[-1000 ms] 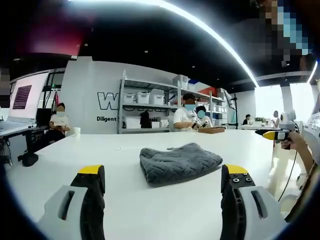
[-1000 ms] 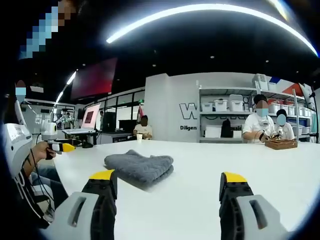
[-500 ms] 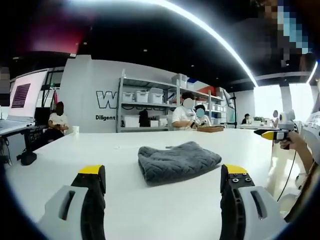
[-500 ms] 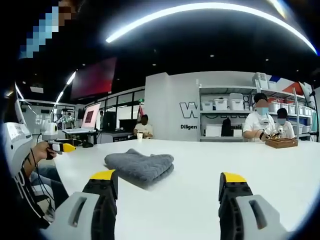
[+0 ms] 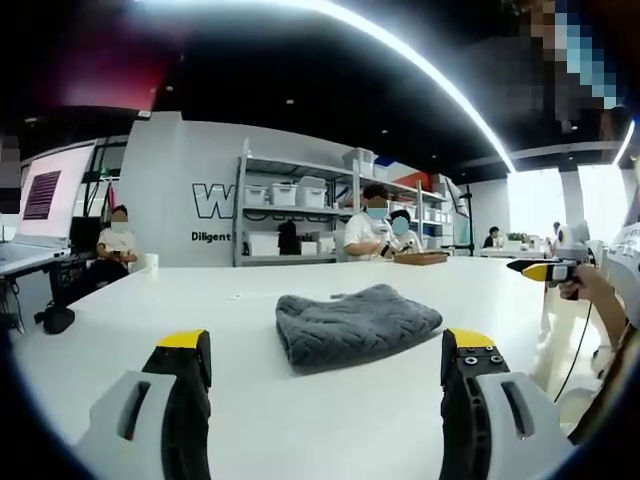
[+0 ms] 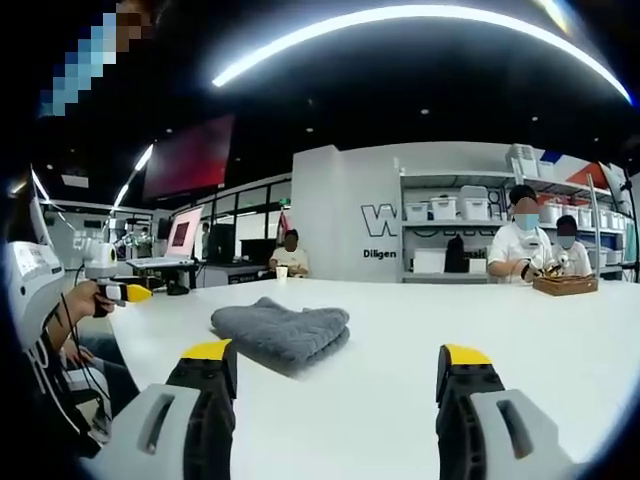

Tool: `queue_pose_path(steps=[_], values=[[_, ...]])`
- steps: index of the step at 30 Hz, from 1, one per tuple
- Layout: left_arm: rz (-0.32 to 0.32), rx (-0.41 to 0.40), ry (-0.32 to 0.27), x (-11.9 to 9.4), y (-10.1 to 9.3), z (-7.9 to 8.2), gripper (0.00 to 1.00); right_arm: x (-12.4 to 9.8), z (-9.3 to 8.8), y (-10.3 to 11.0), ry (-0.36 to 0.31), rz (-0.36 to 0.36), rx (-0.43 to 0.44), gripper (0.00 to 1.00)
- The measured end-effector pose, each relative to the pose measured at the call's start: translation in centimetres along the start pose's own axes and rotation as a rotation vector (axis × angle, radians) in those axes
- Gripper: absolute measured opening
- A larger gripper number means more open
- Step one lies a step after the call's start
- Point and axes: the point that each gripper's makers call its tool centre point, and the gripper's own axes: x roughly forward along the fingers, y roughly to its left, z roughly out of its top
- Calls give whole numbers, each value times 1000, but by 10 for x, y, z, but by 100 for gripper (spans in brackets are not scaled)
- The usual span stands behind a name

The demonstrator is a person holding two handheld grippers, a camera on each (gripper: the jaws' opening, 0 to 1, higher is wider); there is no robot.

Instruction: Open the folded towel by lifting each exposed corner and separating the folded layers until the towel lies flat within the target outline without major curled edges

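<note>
Towel (image 5: 357, 326) folded on white table (image 5: 250, 400), my left gripper (image 5: 325, 370) and right gripper (image 6: 335, 375) both spread, empty; wall lettering reads "Diligent"

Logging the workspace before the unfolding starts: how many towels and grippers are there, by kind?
Grey folded towel: 1
Grippers: 2, the left gripper and the right gripper
Total: 3
</note>
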Motion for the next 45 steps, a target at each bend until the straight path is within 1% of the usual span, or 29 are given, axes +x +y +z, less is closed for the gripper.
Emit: queue_pose_path(steps=[6,17,22,30,37,41,42,45], values=[[-8,4,3,3,-2,1,94,0,1,-2,-10,-2,-5,80],[-9,0,10,6,-3,-3,93,0,-3,-6,1,-10,-1,80],[-6,-1,8,6,-3,-3,93,0,0,-7,-5,-9,-13,79],[-2,-2,6,6,-1,-3,93,6,-5,-9,19,-2,-31,78],[-1,-5,12,7,1,-6,93,8,-3,-9,12,-3,-24,76],[0,-7,2,8,0,-4,93,10,-4,-10,26,0,-43,76],[-28,9,24,12,-3,-4,93,15,-6,-10,46,12,-59,76],[-29,22,26,13,-3,-4,93,18,-5,-6,49,29,-78,75]])
